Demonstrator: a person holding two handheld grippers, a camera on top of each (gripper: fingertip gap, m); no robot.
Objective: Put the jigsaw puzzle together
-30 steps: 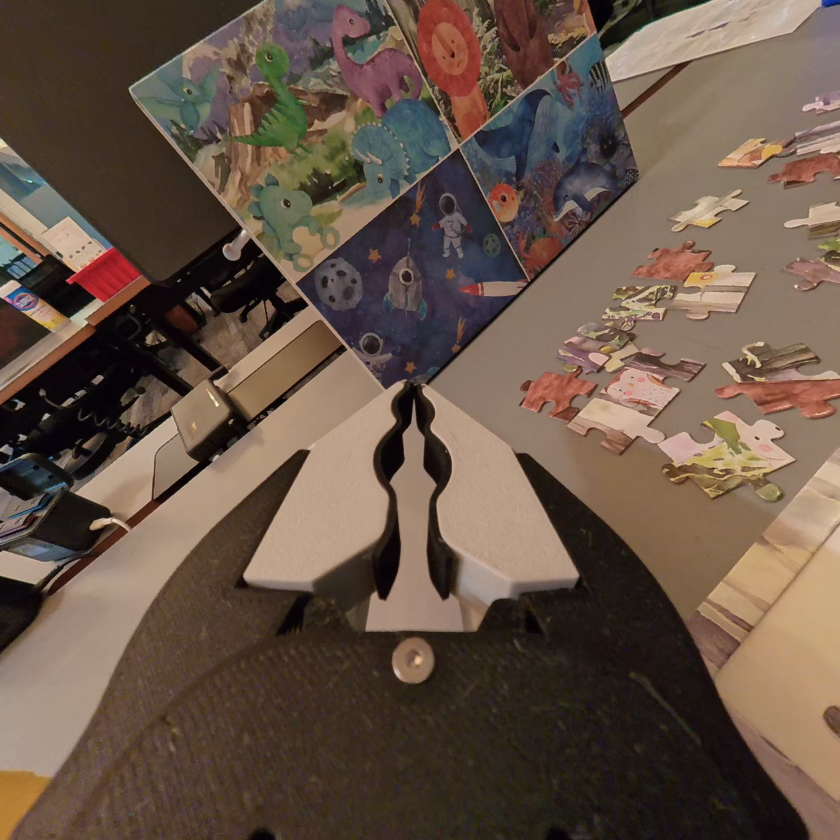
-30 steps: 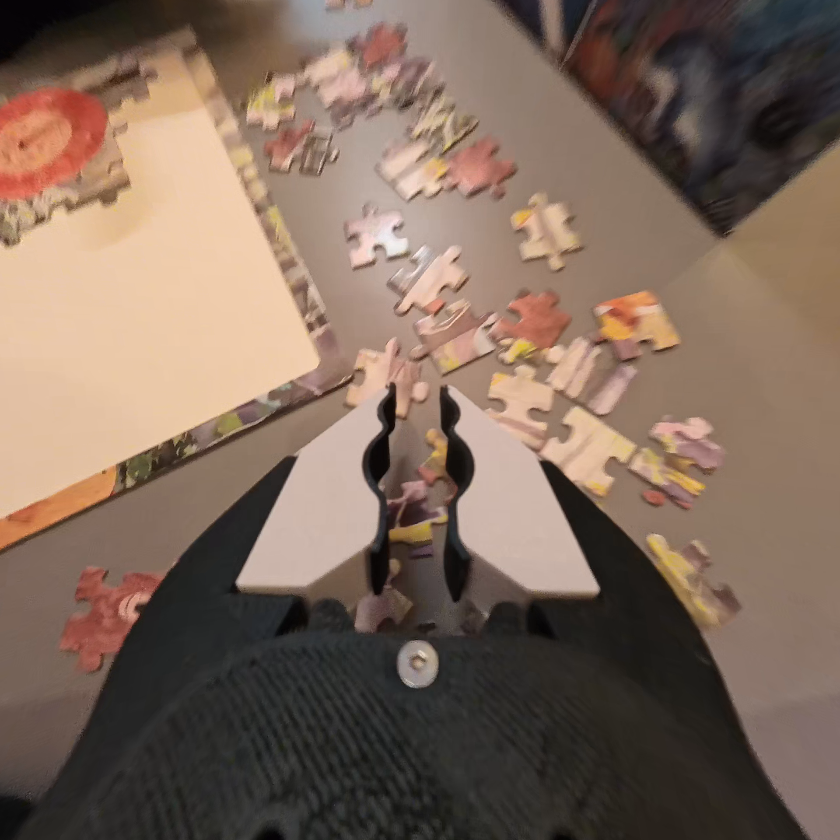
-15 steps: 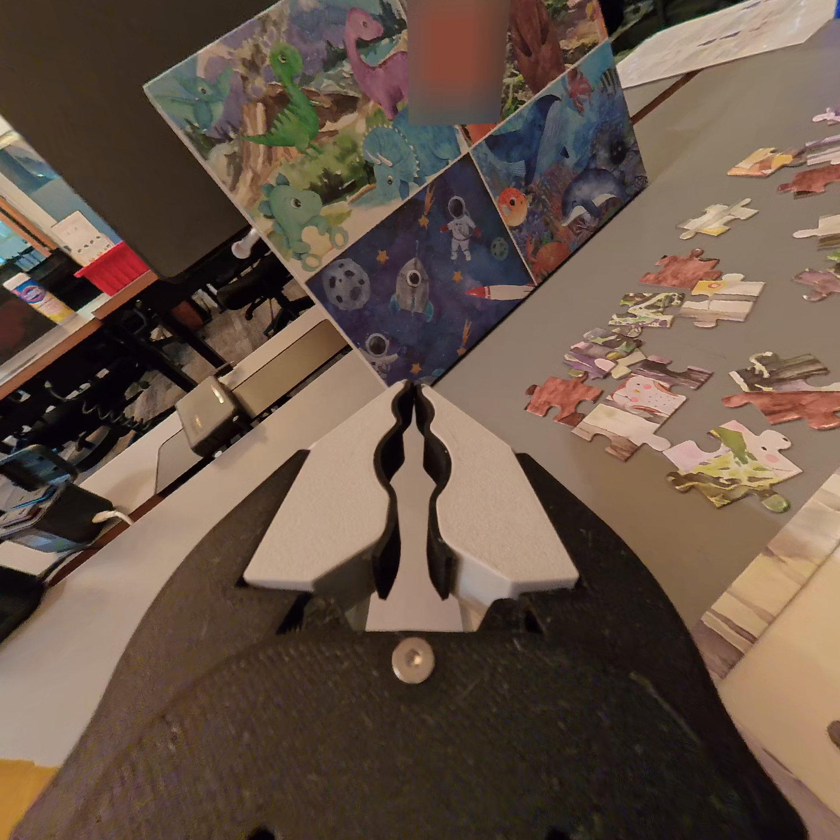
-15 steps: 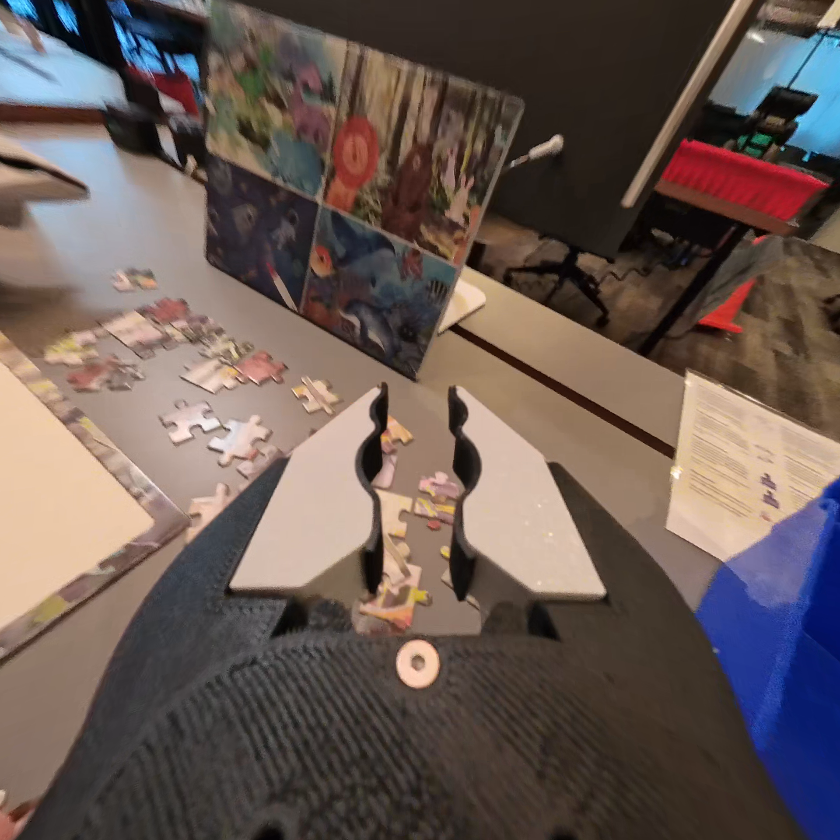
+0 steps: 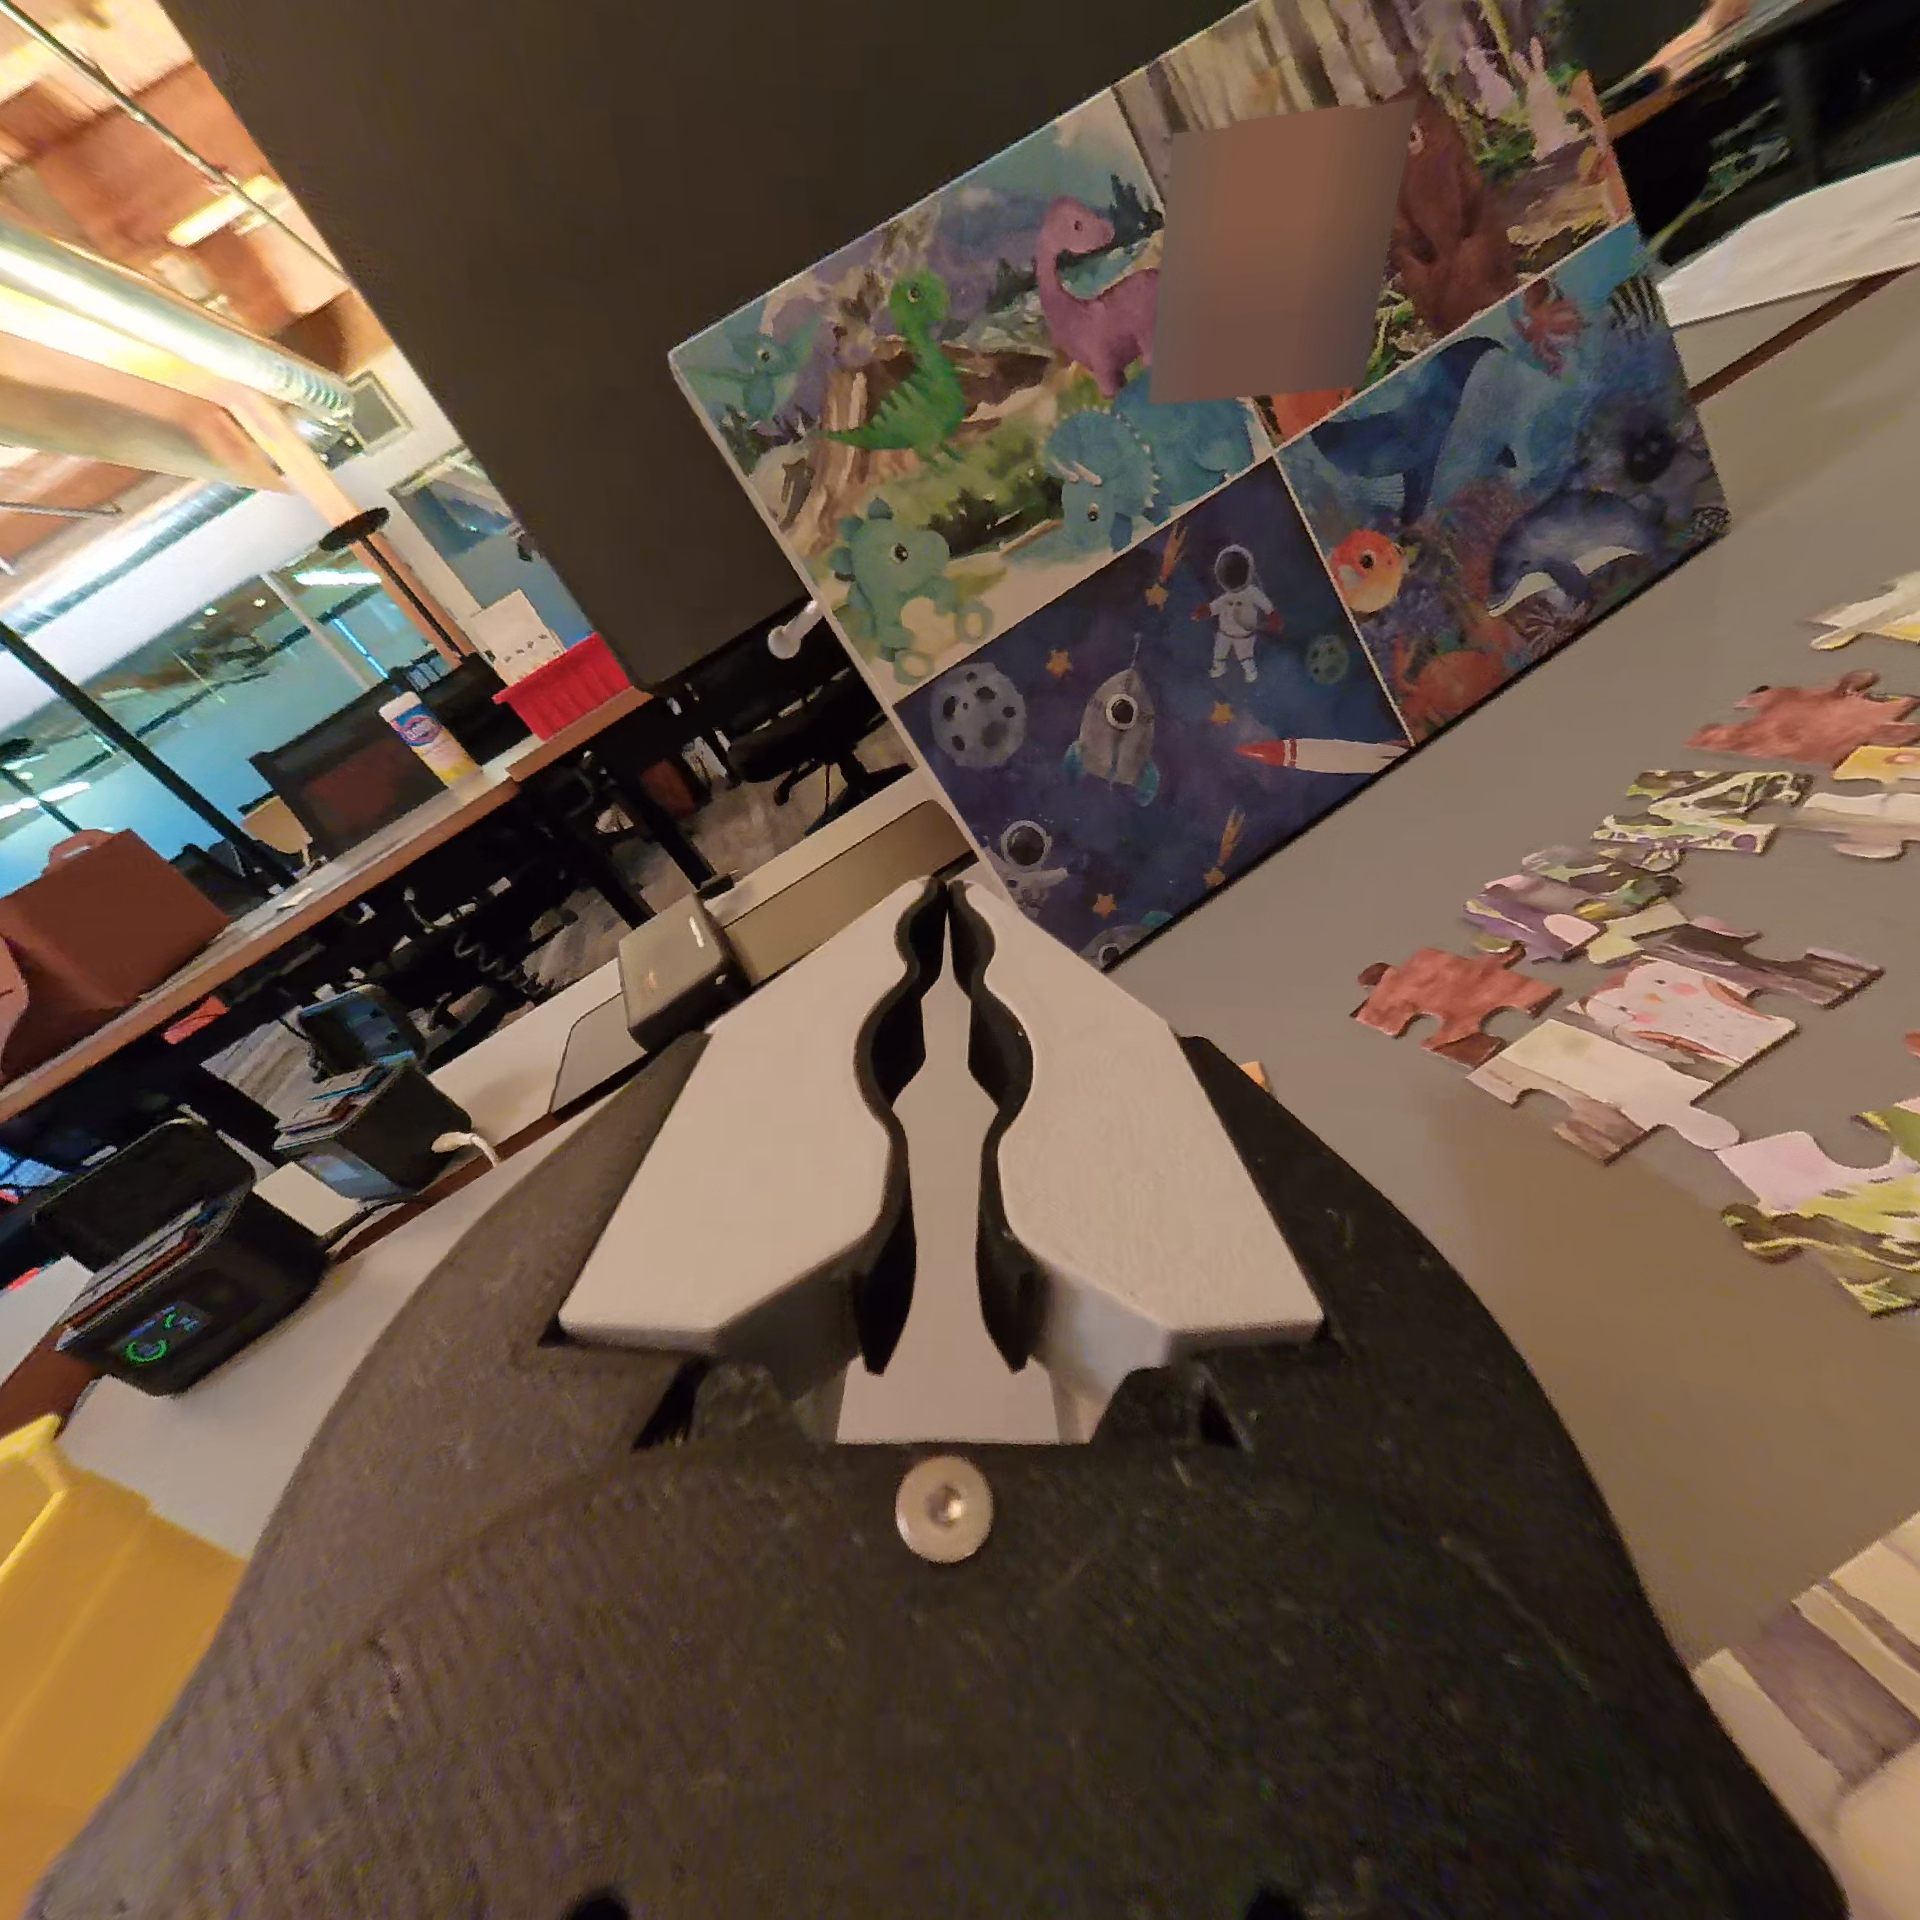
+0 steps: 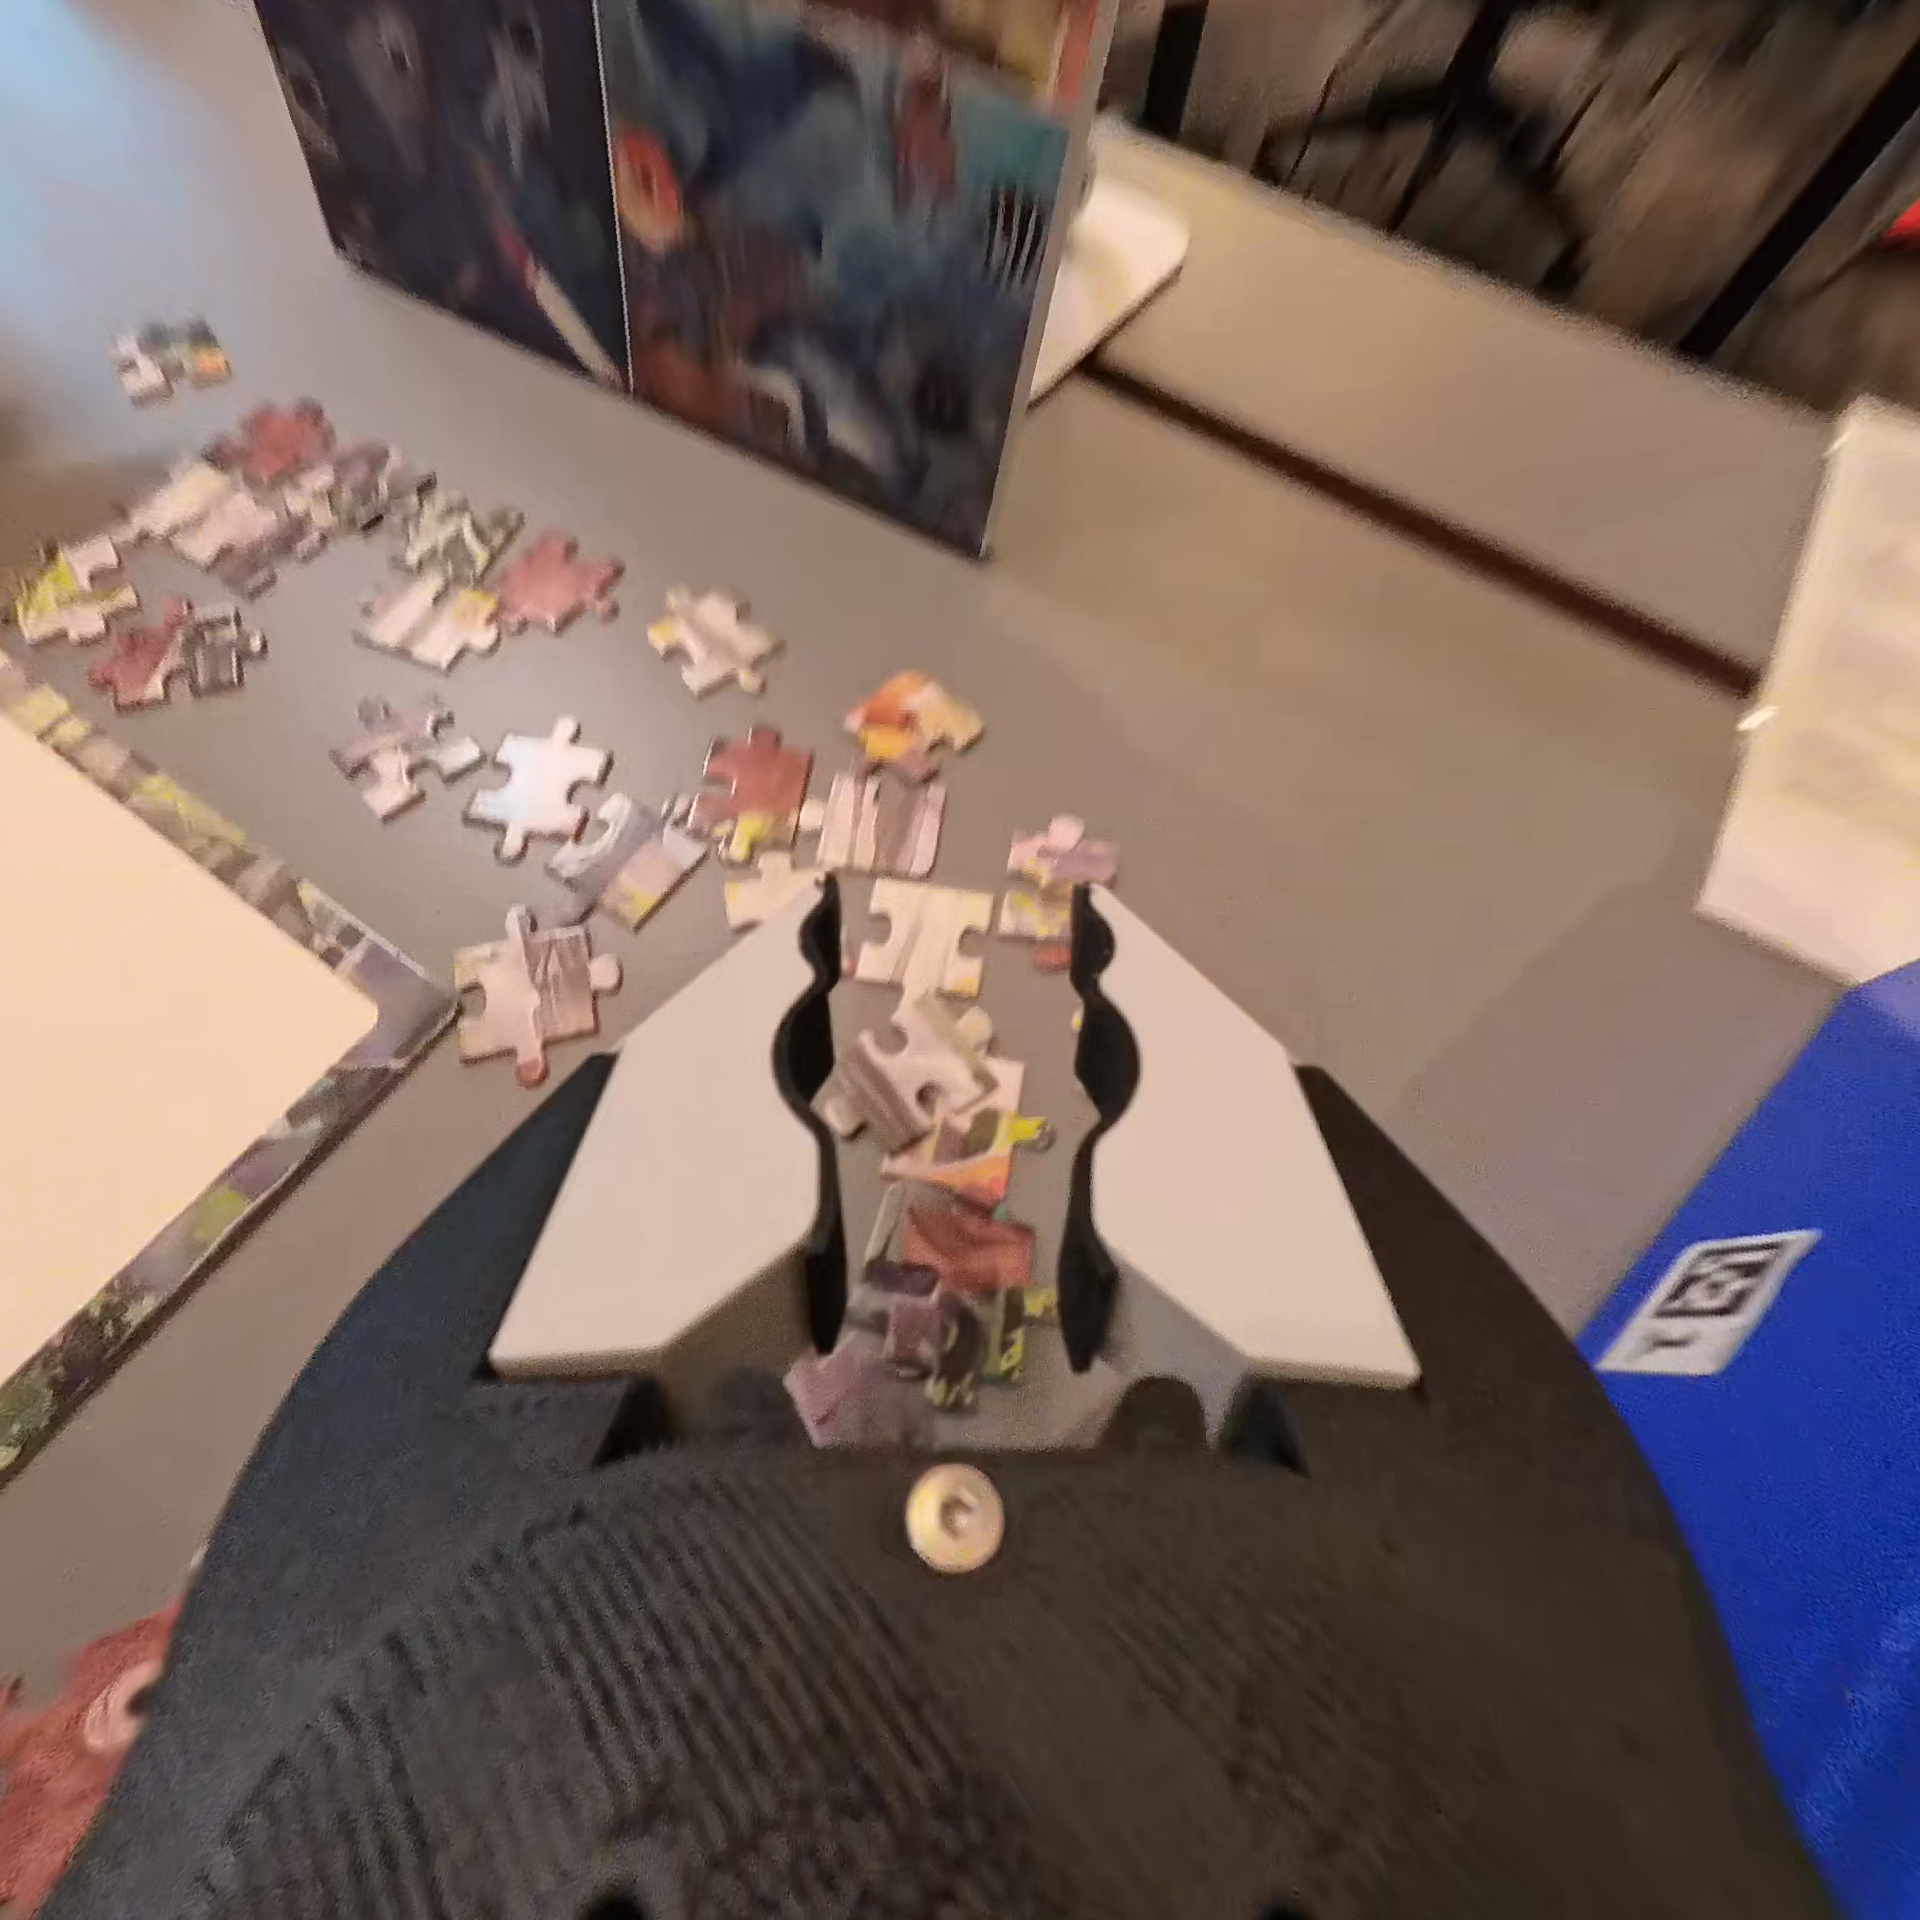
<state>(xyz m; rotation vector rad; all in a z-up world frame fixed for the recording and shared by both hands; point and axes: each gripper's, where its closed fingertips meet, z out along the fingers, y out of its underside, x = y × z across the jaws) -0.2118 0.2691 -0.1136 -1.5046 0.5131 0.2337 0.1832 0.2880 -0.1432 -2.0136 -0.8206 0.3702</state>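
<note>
Several loose jigsaw pieces (image 6: 540,774) lie scattered on the grey table (image 6: 1299,727); some show in the left wrist view (image 5: 1455,1003). The puzzle board (image 6: 135,966), with a patterned border and a bare cream middle, lies at the left; its corner shows in the left wrist view (image 5: 1860,1621). My right gripper (image 6: 951,894) is open and empty, held above a pale piece (image 6: 920,935) and a small pile of pieces (image 6: 945,1143) that show between its jaws. My left gripper (image 5: 948,891) is shut and empty, raised and pointing toward the upright picture box (image 5: 1195,540).
The picture box (image 6: 727,229) stands at the back of the table. A blue object (image 6: 1787,1299) with a white tag is at the right, a paper sheet (image 6: 1839,727) behind it. A yellow bin (image 5: 73,1600) and black devices (image 5: 177,1236) sit at the left. Across from one pair of fingers to the other is roughly 40 cm.
The right gripper's jaws have opened wider and it has tilted back down over the pieces. The left gripper has tilted upward, still shut.
</note>
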